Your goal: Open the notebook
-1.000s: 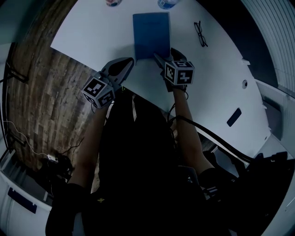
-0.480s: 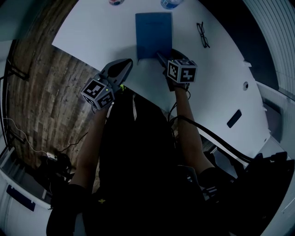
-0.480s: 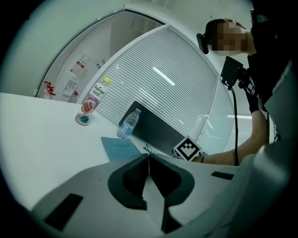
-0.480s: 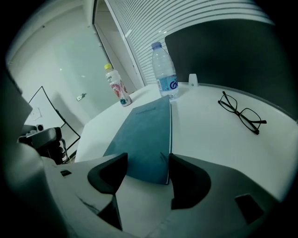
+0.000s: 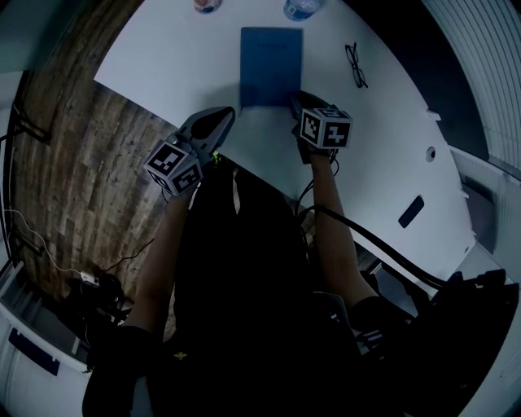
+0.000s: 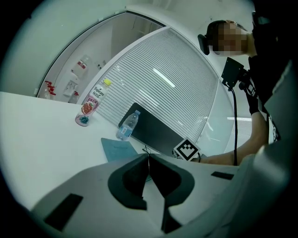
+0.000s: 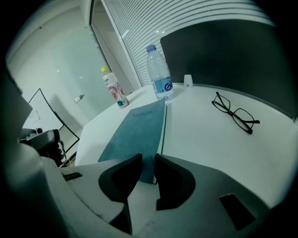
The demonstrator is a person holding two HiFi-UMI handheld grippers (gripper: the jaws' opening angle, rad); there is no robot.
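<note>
Notebook: closed, flat on the surface.
Right gripper: jaws just closing to a slit over the near right corner, probably to catch the cover; seemingly not yet pinched.
Left gripper: jaws clenched, empty, parked aside near the edge.

Closed blue rectangular notebook flat on a white tabletop, short edge toward the person. Right gripper, with its black-and-white marker cube, at the notebook's near right corner, jaws just closing there; whether pinching the corner, not clear. Left gripper by the table's front edge, just left of the notebook, apart from it. Black-framed glasses right of the notebook, well apart. At the top edge, cut off, a clear plastic bottle and a pinkish bottle. Small dark rectangular object far right. Brown wooden plank floor at left.
</note>
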